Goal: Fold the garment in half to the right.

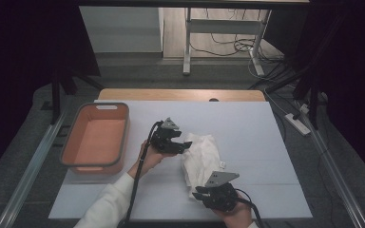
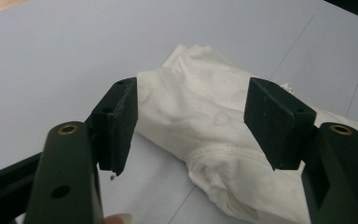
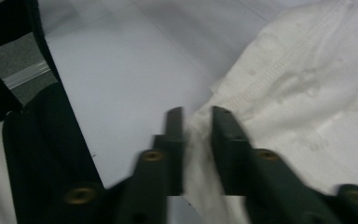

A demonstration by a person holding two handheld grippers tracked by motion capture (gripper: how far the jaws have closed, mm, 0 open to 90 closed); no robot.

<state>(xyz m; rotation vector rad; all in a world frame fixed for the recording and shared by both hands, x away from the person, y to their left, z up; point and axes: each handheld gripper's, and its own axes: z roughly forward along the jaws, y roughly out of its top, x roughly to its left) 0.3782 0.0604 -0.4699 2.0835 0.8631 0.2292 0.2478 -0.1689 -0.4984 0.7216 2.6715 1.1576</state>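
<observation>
White garment (image 1: 201, 159) — right gripper (image 3: 196, 126) clamped

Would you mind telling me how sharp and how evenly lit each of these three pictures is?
High view: the table is evenly lit, the surroundings fall to near black, and detail is soft. Left gripper view: fairly sharp on the white cloth, with the left gripper open and slightly soft. Right gripper view: blurred throughout, the right gripper smeared where it pinches the cloth edge.

White table (image 1: 247, 128) w/ cloth (image 1: 200, 159), orange bin (image 1: 95, 137)
</observation>
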